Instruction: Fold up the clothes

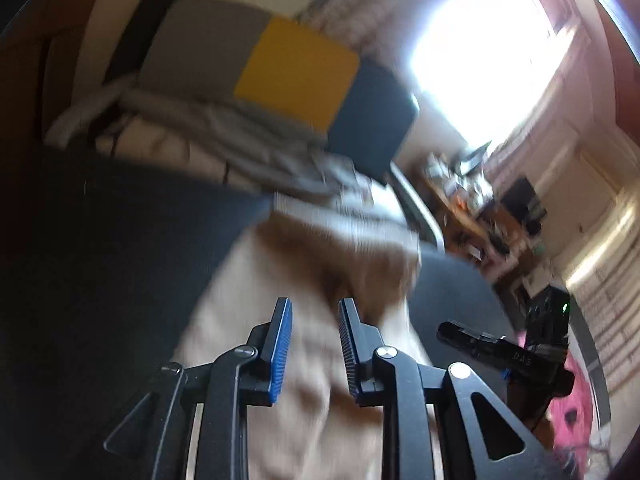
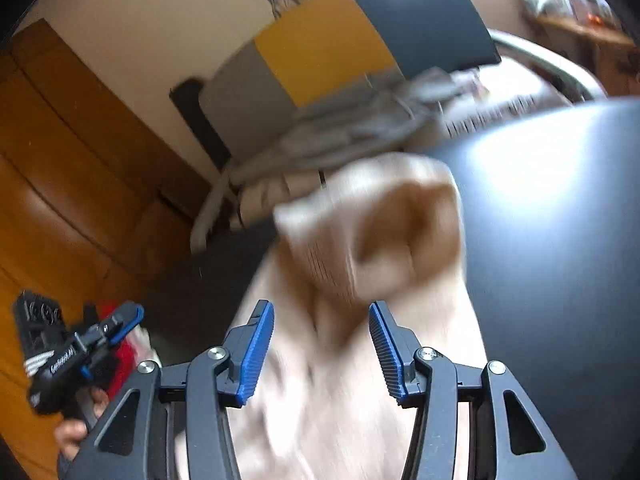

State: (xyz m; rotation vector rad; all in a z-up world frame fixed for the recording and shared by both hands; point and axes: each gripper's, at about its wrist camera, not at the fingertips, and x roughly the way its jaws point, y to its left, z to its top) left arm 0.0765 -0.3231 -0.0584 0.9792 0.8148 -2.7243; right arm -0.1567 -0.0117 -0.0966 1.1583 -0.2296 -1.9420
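A beige, crumpled cloth garment [image 2: 360,280] lies unfolded on the dark blue tabletop [image 2: 560,220]; folding remains. The left gripper [image 1: 315,312] and right gripper [image 2: 322,316] hover at its 6 o'clock end, jaws apart, empty.

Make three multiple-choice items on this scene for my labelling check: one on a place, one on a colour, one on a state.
1. Where does the beige garment lie?
A. on the dark table
B. on the floor
C. on a shelf

2. What colour is the panel between the grey and navy ones?
A. red
B. yellow
C. green

3. How do the right gripper's jaws stand?
A. shut on cloth
B. open
C. out of view

Key: 1 A, the table shows around it; 2 B, plainly yellow; 3 B, a wide gap shows.
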